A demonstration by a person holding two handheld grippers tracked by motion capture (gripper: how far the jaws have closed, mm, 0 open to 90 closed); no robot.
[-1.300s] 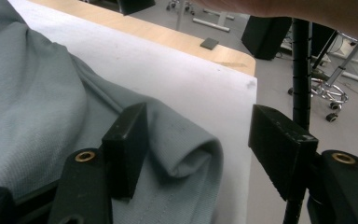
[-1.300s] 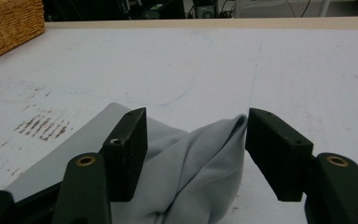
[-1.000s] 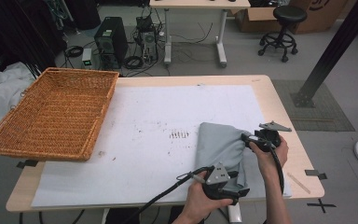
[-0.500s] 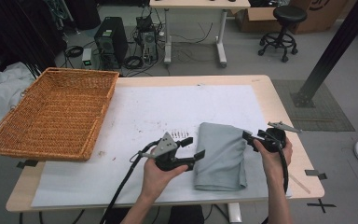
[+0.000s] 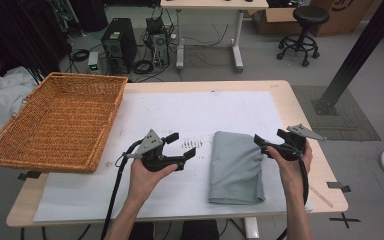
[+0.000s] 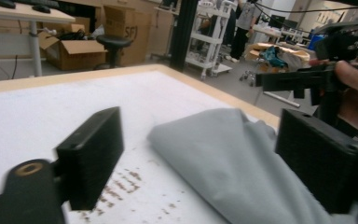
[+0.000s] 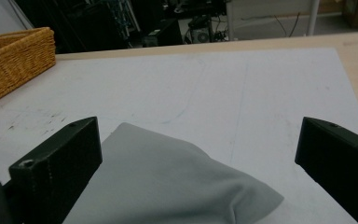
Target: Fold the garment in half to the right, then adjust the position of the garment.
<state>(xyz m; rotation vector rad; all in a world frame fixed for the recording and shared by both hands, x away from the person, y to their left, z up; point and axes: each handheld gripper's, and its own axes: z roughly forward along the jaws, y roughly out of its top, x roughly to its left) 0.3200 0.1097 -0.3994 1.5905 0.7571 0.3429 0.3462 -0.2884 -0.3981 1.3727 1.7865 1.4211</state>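
You get even, soft light on the white sheet (image 5: 200, 115) from overhead, with faint shadows. Upper left of the high view stays dim. In the left gripper view the near jaws and cloth (image 6: 242, 163) blur; the right gripper view looks grainy.

Both grippers off the cloth, jaws wide!

The folded grey cloth (image 5: 236, 167) lies on the white sheet (image 5: 195, 115) that covers the table (image 5: 300, 107), and nothing pinches it. The left gripper (image 5: 180, 147) hangs left of the cloth, apart from it, its jaws just opened further with only air between them. The right gripper (image 5: 270, 142) sits at the cloth's upper right edge, its jaws likewise just spread, empty. A wicker basket (image 5: 55, 122) rests on the table's left end, well apart from the cloth.
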